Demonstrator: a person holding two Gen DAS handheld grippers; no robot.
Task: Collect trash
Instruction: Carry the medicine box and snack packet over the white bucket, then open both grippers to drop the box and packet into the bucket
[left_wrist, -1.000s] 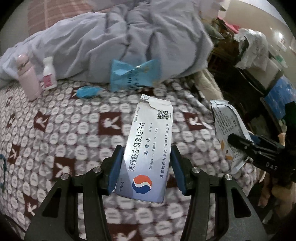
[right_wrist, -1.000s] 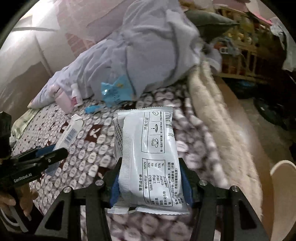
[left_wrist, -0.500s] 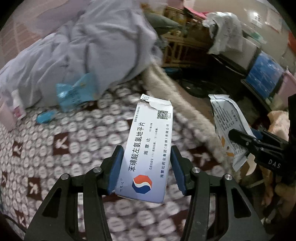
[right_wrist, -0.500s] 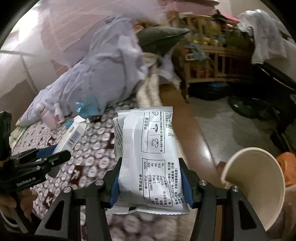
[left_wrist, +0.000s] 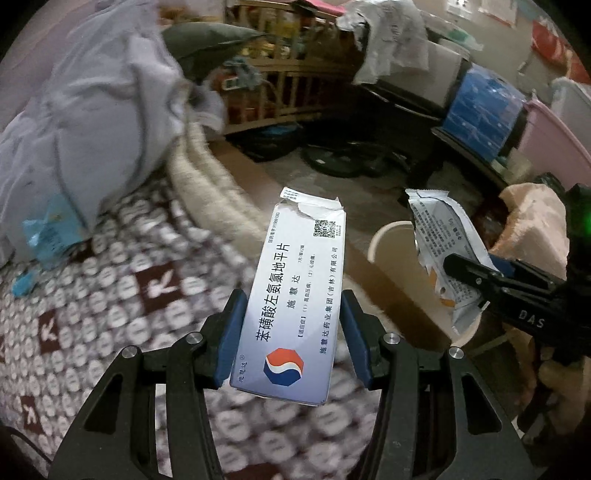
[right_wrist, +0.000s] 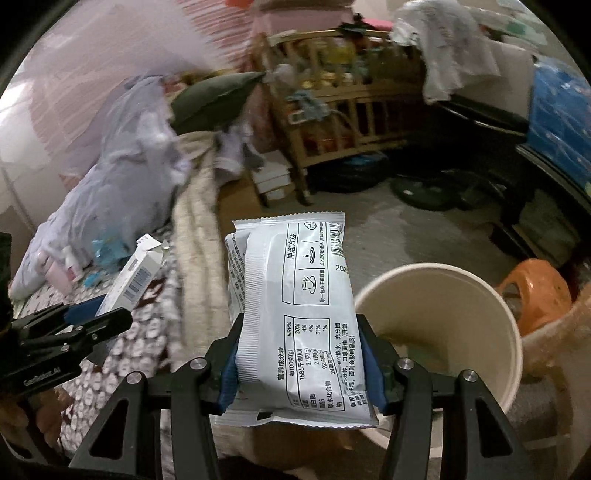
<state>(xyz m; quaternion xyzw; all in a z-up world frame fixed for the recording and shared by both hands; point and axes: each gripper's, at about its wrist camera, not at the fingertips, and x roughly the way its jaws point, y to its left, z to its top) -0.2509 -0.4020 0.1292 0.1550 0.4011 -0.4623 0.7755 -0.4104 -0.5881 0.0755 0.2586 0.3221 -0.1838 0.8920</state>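
Claw-wise, the right claw (right_wrist: 301, 363) clamps a silver sachet (right_wrist: 299, 299); the left claw (left_wrist: 291, 332) clamps a torn medicine box (left_wrist: 295, 299). Just right of the sachet gapes the cream bin (right_wrist: 480, 295), nearer the right hand.

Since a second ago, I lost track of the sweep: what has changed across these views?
Both views have swung off the patterned bedspread toward the floor, and the cream bin has come into view beside the silver packet. Nothing was let go: the left gripper still clamps the medicine box, and the right gripper still clamps the packet.
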